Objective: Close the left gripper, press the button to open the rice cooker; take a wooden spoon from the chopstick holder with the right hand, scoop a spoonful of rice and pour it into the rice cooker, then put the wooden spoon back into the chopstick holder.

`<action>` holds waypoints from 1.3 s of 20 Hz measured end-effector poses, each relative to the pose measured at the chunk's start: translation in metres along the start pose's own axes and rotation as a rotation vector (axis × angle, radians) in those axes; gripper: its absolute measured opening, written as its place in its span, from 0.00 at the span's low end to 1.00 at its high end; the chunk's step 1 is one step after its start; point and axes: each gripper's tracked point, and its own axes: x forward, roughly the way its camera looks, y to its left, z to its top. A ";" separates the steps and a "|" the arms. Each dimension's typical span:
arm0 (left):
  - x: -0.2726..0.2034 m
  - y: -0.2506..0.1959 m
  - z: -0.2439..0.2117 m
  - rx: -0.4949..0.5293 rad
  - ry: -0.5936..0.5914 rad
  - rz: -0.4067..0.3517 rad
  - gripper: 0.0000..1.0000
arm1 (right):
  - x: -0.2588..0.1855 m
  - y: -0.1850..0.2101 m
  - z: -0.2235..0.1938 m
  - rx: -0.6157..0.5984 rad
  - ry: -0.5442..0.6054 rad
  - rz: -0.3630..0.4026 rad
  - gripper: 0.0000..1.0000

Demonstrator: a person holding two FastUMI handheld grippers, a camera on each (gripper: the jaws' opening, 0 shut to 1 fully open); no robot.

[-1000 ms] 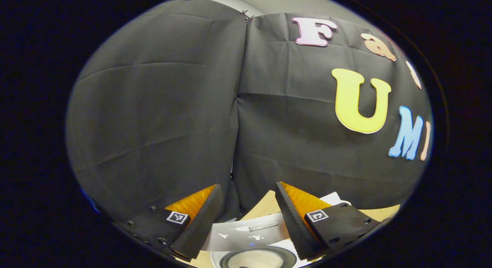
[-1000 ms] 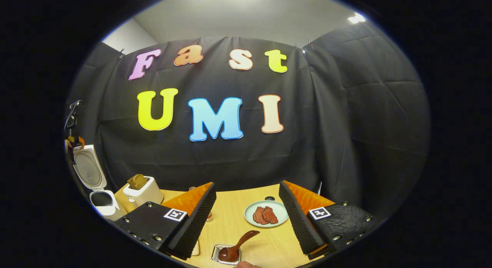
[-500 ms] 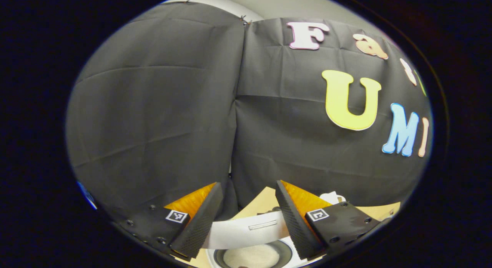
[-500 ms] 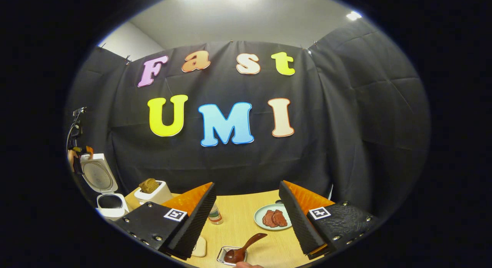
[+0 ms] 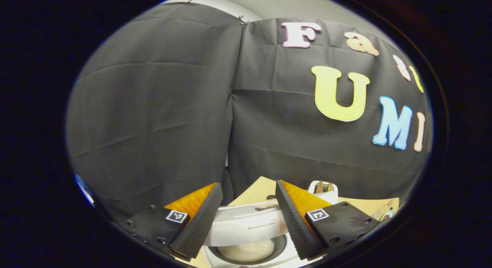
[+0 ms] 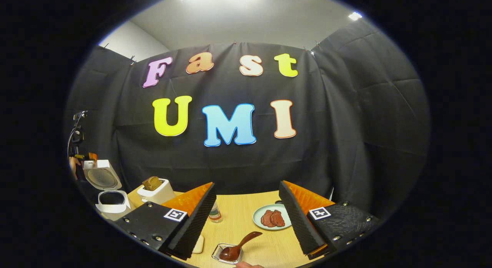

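Observation:
In the left gripper view, my left gripper (image 5: 248, 185) is open, and the white rice cooker's lid (image 5: 246, 225) tilts forward between and beyond its fingers. Below the lid, the inner pot (image 5: 246, 250) holds white rice. In the right gripper view, the rice cooker (image 6: 111, 202) stands at the far left with its lid (image 6: 102, 176) half lowered. The left gripper (image 6: 86, 157) and a hand are at the lid's top edge. My right gripper (image 6: 246, 184) hangs open above the table. Below it, the wooden spoon (image 6: 244, 244) leans in a small metal holder (image 6: 220, 253).
A white toaster (image 6: 157, 190) with bread stands beside the cooker and also appears as the toaster (image 5: 323, 188) in the left gripper view. A small bottle (image 6: 215, 214) and a plate (image 6: 258, 222) of meat slices sit on the wooden table (image 6: 238, 206). The black cloth wall stands close behind.
The rice cooker's lid has swung down from upright to half lowered, with the left gripper following it. The right gripper has stayed open and shifted slightly.

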 end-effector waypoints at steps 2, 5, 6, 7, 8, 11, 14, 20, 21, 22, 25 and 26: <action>-0.008 -0.004 -0.013 -0.002 0.018 -0.013 0.97 | -0.003 -0.003 -0.003 0.007 0.010 -0.002 0.99; -0.025 -0.011 -0.042 -0.020 0.063 -0.023 0.96 | -0.005 -0.004 -0.004 0.017 0.018 0.003 0.99; -0.038 -0.011 -0.058 -0.021 0.078 -0.028 0.96 | -0.005 -0.005 -0.003 0.017 0.016 0.003 0.99; -0.042 -0.013 -0.068 -0.029 0.094 -0.034 0.96 | -0.005 -0.006 -0.001 0.017 0.012 0.003 0.99; -0.046 -0.015 -0.079 -0.038 0.114 -0.039 0.94 | -0.006 -0.005 0.001 0.016 0.009 0.006 0.99; -0.054 -0.019 -0.106 -0.039 0.157 -0.050 0.96 | -0.008 -0.004 0.006 0.004 0.000 0.013 0.99; -0.059 -0.022 -0.124 -0.011 0.179 -0.054 0.94 | -0.013 -0.003 0.005 -0.002 0.003 0.018 0.99; -0.060 -0.025 -0.153 0.002 0.237 -0.060 0.96 | -0.021 -0.005 0.001 -0.010 0.018 0.010 0.99; -0.060 -0.025 -0.156 0.003 0.241 -0.062 0.96 | -0.022 -0.006 0.001 -0.014 0.020 0.006 0.99; -0.059 -0.025 -0.160 0.006 0.246 -0.065 0.96 | -0.024 -0.007 0.000 -0.015 0.022 0.002 0.99; -0.057 -0.026 -0.169 0.025 0.268 -0.074 0.96 | -0.025 -0.006 -0.002 -0.016 0.030 -0.003 0.99; -0.056 -0.026 -0.172 0.024 0.273 -0.076 0.96 | -0.026 -0.006 -0.003 -0.017 0.032 -0.005 0.99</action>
